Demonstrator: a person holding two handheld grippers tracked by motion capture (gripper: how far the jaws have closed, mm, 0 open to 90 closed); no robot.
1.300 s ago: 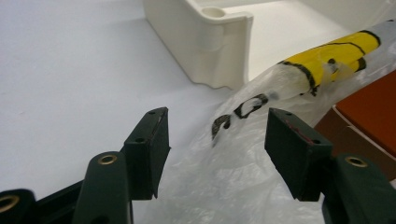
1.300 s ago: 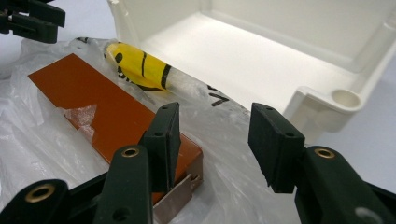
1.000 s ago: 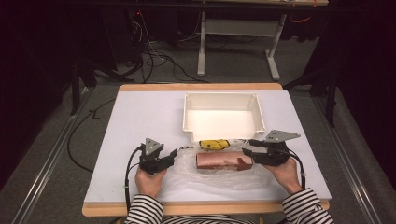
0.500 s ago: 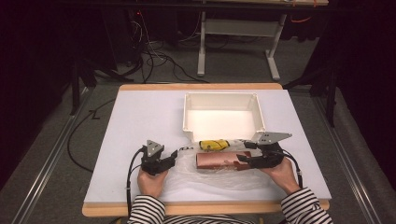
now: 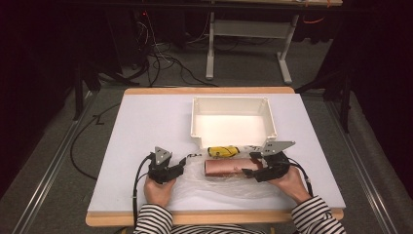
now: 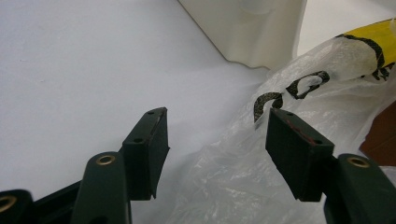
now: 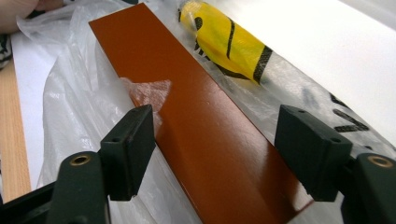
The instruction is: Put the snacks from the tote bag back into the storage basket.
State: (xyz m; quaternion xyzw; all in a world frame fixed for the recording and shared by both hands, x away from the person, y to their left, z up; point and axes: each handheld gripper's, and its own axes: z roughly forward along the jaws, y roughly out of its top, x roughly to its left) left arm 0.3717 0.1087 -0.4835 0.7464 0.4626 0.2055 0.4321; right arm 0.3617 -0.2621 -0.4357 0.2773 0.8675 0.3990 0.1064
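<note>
Right gripper straddles brown box, jaws released. Left gripper gapes over plastic bag, lower centre.

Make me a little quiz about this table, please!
1. True or false: the white bin is empty.
2. What lies between the right gripper's fingers? A) a brown block B) a spoon C) a cup
3. What does the left gripper face, with its fingers apart?

Key:
1. True.
2. A, the brown block, beside a yellow roll.
3. The plastic bag.
</note>
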